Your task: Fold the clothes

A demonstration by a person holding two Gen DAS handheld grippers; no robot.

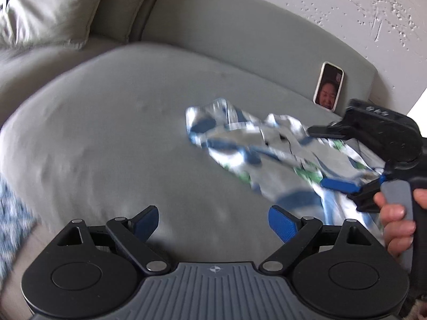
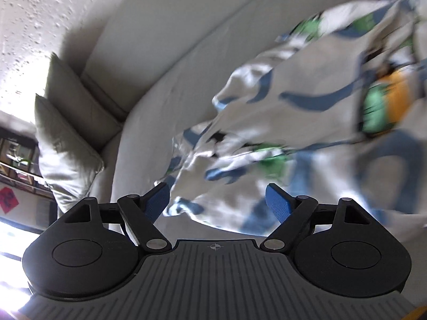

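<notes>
A crumpled white garment (image 1: 267, 152) with blue, green and orange print lies on the grey sofa seat (image 1: 120, 133), right of centre. My left gripper (image 1: 213, 222) is open and empty, above bare cushion to the garment's left. My right gripper (image 1: 339, 185) shows at the right edge of the left wrist view, hand-held, its fingers over the garment's near right part. In the right wrist view the right gripper (image 2: 217, 201) is open, with the garment (image 2: 307, 112) lying just ahead and between the blue pads. Both views are motion-blurred.
A phone (image 1: 328, 86) leans against the sofa backrest behind the garment. A pale pillow (image 1: 45, 8) sits in the far left sofa corner, also seen in the right wrist view (image 2: 64, 138). A textured white wall (image 1: 347, 8) is behind. A blue patterned cloth (image 1: 10, 213) lies at the left edge.
</notes>
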